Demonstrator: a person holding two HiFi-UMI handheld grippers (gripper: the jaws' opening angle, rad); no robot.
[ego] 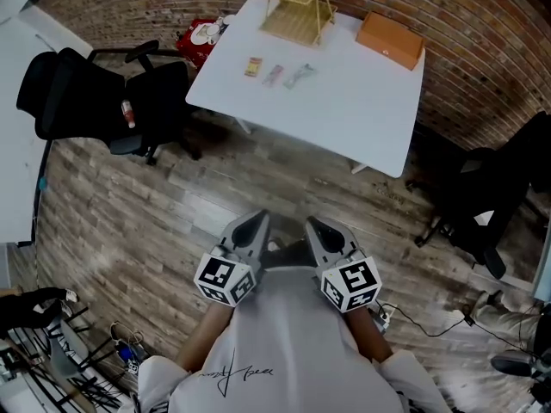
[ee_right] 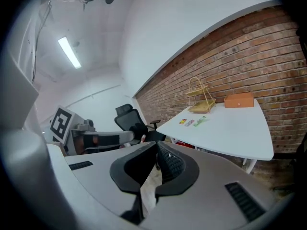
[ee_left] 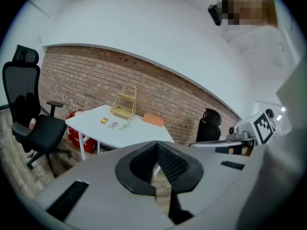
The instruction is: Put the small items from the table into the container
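Right, on the head view I see both grippers held side by side over the wooden floor, well apart from the white surface. The left gripper and the right gripper are each clenched and carry nothing. On the surface, a yellow packet, a pink packet and a green packet lie in a row near the left edge, just in front of the tiered wire rack at the far left corner. An orange box sits at the far right corner. A black office chair stands off the left edge.

On the left gripper view, the jaws are pressed together with nothing between them. Beyond them, the three packets lie apart from the rack, none inside it.

On the right gripper view, the jaws likewise meet on nothing. The surface lies ahead and to the right, with the packets in their row before the rack and the orange box beside it.
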